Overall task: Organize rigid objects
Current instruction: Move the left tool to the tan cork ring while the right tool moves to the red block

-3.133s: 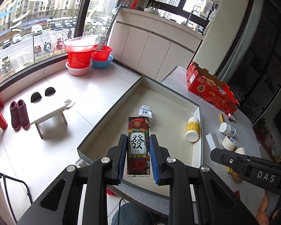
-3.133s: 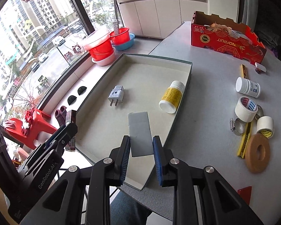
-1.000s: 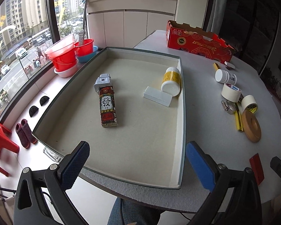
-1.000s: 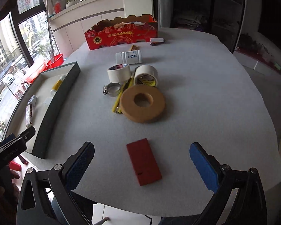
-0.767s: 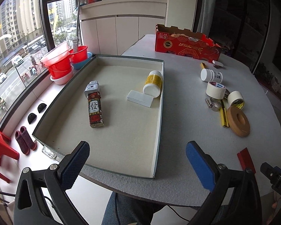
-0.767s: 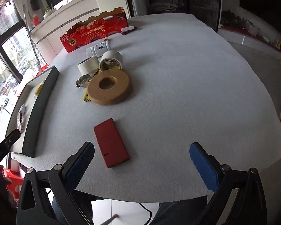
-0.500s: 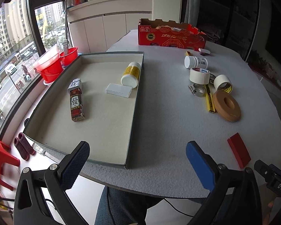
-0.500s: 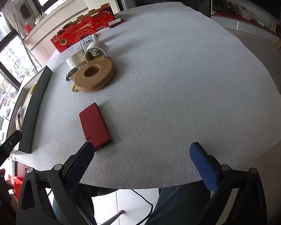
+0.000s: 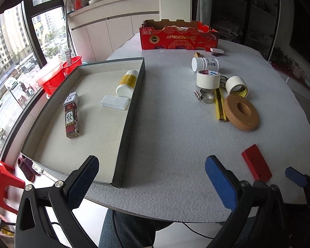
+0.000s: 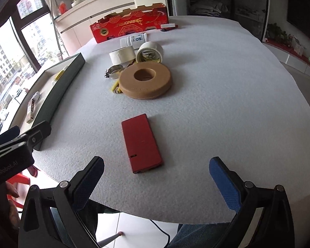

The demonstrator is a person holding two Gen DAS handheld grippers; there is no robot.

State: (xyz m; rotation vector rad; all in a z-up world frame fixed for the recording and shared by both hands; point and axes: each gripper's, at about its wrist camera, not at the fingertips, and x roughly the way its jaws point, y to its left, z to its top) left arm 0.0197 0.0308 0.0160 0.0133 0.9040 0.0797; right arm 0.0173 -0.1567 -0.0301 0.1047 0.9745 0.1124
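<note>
Both claws have let go and pulled back from the tray (image 9: 122,144), leaving the mahjong-print box (image 9: 72,118) and white block (image 9: 114,102) inside. The right claw (image 10: 155,180), wide open and empty, now faces the red case (image 10: 141,142) on the worktop (image 10: 227,103) (likely next). The left claw (image 9: 152,183) is equally open and empty.

- Daylight from the windows (image 9: 14,62) on the left lights both views evenly.
- Soft shadows fall right of the tan ring (image 10: 145,81) on the table (image 10: 227,86).
- Window panes glare white.
- Fisheye bending curves the table's edges; corners vignette black.
- Red stool (image 9: 2,175) slightly blurred.
</note>
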